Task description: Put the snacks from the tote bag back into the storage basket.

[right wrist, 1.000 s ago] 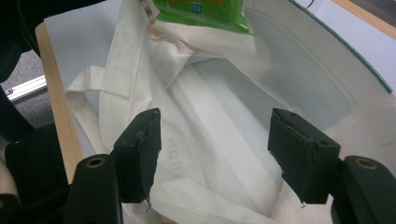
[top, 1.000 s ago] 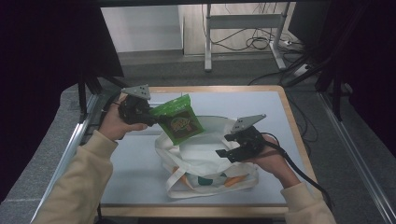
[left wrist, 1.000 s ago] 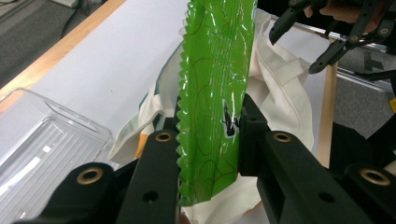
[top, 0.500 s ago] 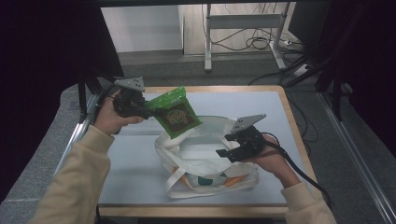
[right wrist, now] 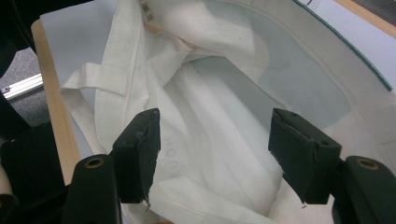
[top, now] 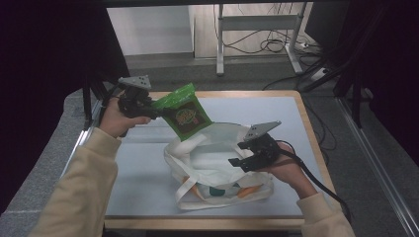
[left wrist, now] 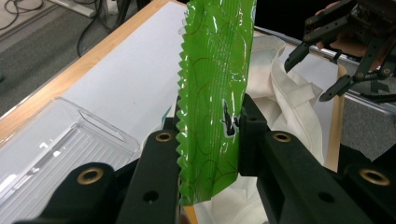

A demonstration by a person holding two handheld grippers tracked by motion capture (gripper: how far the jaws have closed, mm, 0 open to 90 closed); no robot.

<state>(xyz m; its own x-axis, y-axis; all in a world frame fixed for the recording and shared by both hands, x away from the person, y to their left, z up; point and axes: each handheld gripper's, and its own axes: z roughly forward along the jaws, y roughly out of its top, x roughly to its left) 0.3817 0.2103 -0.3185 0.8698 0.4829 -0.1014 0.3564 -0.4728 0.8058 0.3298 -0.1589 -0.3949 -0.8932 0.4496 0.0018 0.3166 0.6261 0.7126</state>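
Observation:
A green snack packet (top: 185, 116) (left wrist: 215, 93) hangs tilted in the air above the far left rim of a white tote bag (top: 212, 165) (right wrist: 224, 84). My left gripper (top: 158, 112) (left wrist: 210, 123) is shut on the packet's serrated end. The bag lies on the table with its mouth wide and its pale inside showing. At the bag's right rim, my right gripper (top: 238, 155) (right wrist: 217, 140) points into the mouth, jaws apart, with loose white fabric under and between them but no pad pressing on it. In the left gripper view the right gripper (left wrist: 336, 60) shows past the packet.
The table (top: 276, 113) has a pale top with a wooden border. A clear plastic tray (left wrist: 60, 140) lies on it near the left edge. The bag's front carries a green and orange print (top: 217, 191). Desk legs and cables stand on the floor beyond.
My left hand has shifted slightly left and away from me, carrying the packet with it. The right hand and the bag have stayed put.

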